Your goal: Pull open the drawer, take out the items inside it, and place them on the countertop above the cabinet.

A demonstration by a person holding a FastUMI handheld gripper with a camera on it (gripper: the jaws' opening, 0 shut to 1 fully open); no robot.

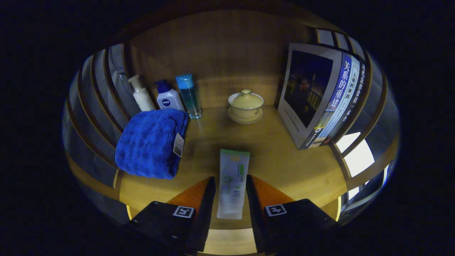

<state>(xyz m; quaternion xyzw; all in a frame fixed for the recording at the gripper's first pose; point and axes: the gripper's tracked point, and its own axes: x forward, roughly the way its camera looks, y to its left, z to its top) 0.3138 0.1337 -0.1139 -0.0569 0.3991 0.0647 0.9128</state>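
Note:
A white tube with a green cap (pixel 233 167) sits between my two fingers, its cap end pointing ahead over the wooden countertop (pixel 277 156). My gripper (pixel 230 179) is shut on the tube, with both fingers pressed against its sides near its lower half. I cannot tell whether the tube rests on the countertop or hangs just above it. The countertop's front edge runs just under my fingers.
A folded blue towel (pixel 151 142) lies left of the tube. Behind it stand a white pump bottle (pixel 141 96), a blue-capped white bottle (pixel 169 97) and a clear blue bottle (pixel 189 96). A lidded cup on a saucer (pixel 245 105) sits beyond the tube. Books (pixel 320 96) lean at right.

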